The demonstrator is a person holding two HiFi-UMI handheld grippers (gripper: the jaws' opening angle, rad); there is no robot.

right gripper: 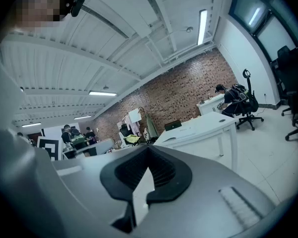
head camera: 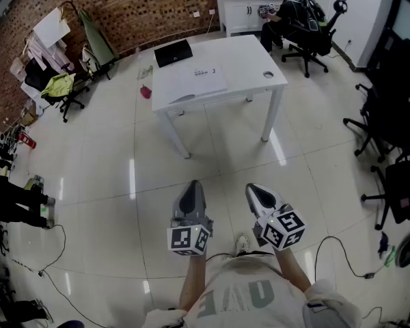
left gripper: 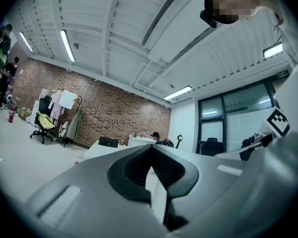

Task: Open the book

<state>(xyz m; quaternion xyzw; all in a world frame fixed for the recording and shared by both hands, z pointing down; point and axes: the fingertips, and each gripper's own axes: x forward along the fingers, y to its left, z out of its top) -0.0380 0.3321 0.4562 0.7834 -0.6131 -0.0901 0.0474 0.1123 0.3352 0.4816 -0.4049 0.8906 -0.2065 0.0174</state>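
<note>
A white book (head camera: 199, 80) lies closed on the white table (head camera: 260, 59), well ahead of me across the tiled floor. A black laptop case (head camera: 173, 52) sits behind it on the table's far left part. My left gripper (head camera: 190, 190) and right gripper (head camera: 255, 191) are held side by side over the floor, close to my body and far short of the table. Both are shut with nothing between the jaws. In the left gripper view the table (left gripper: 92, 150) shows small above the shut jaws; in the right gripper view the table (right gripper: 198, 128) stands to the right.
A person sits at a white cabinet (head camera: 242, 9) behind the table on a black chair (head camera: 307, 43). More black chairs (head camera: 389, 125) line the right side. A clothes rack and chair (head camera: 61, 80) stand at the left by the brick wall. Cables (head camera: 342, 258) trail over the floor near me.
</note>
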